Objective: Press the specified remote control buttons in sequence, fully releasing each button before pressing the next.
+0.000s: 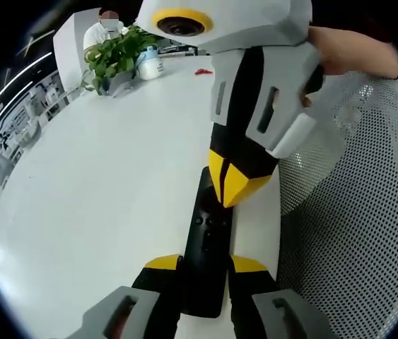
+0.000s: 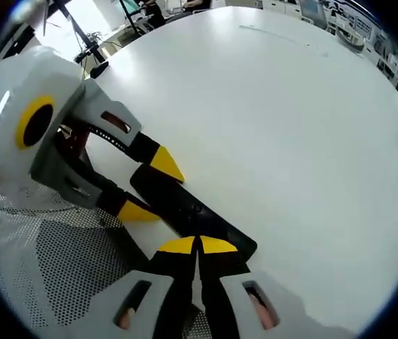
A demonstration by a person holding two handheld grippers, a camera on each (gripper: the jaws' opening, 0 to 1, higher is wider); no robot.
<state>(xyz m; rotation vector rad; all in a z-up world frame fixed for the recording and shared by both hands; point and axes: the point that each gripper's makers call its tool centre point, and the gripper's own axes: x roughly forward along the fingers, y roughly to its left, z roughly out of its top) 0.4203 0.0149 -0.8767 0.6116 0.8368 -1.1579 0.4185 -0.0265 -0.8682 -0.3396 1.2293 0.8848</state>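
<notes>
One black remote control [image 1: 207, 247] lay flat near the edge of the white surface [image 1: 100, 176], its long axis running between the jaws of the left hand-held gripper [image 1: 206, 263]. That gripper's yellow-tipped jaws stood apart on either side of the remote's lower body, close against its edges; whether they actually clamped it could not be told. The right hand-held gripper [image 2: 198, 245] had its jaws together, tips closed to a single point and down on the remote's upper face, so a press looked to be in progress. Which button sat under the tips was hidden, and small buttons just beside them were too blurred to name.

Progress judged: somewhere mid-sequence at best; no display or indicator showed, so the number of presses done could not be read. This press was not yet released, and any later buttons remained.

Count: one remote, two hand-held grippers, one white mesh chair back [image 1: 358, 212] beside the surface edge, one potted plant [image 1: 114, 56], one white bottle [image 1: 149, 63], one small red item [image 1: 203, 71] at the far side.
</notes>
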